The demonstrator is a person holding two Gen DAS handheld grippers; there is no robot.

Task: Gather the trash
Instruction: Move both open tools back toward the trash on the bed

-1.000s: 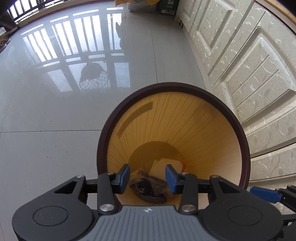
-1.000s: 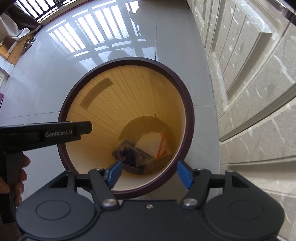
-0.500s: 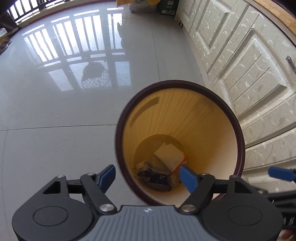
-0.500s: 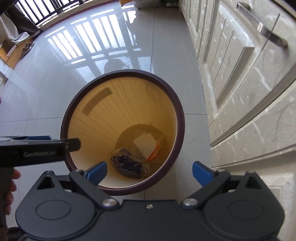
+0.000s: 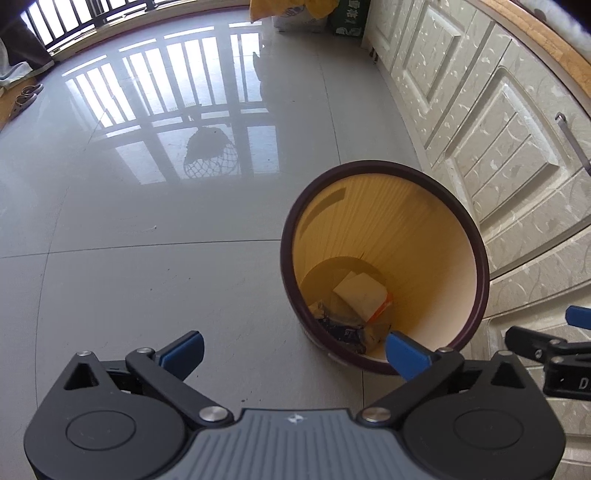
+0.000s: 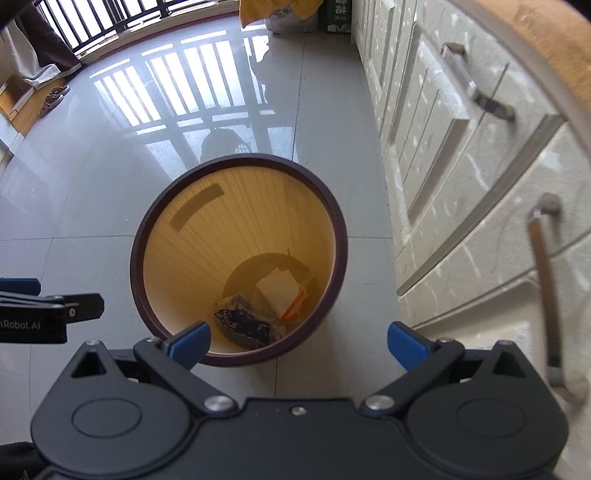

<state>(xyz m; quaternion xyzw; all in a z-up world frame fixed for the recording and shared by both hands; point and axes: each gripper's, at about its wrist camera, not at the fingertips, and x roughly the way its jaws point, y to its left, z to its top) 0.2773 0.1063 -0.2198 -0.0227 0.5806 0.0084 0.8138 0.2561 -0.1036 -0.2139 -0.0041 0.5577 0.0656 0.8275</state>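
Observation:
A round trash bin (image 5: 476, 251) with a dark brown rim and yellow ribbed inside stands on the grey floor; it also shows in the right wrist view (image 6: 147, 229). At its bottom lie a white paper packet (image 5: 360, 291) (image 6: 277, 290) and a dark blue wrapper (image 5: 341, 330) (image 6: 240, 325). My left gripper (image 5: 293, 354) is open and empty, above the floor left of the bin. My right gripper (image 6: 299, 341) is open and empty, above the bin's near rim.
Cream cabinet doors (image 5: 498, 122) with metal handles (image 6: 476, 86) run along the right, close to the bin. Grey tiled floor (image 5: 147, 221) spreads left. Bags and boxes (image 5: 310, 14) stand at the far end by a railing. Slippers (image 6: 51, 98) lie far left.
Both grippers have opened wider and pulled up and back from the bin. The left gripper has shifted left, so the bin now lies to its right.

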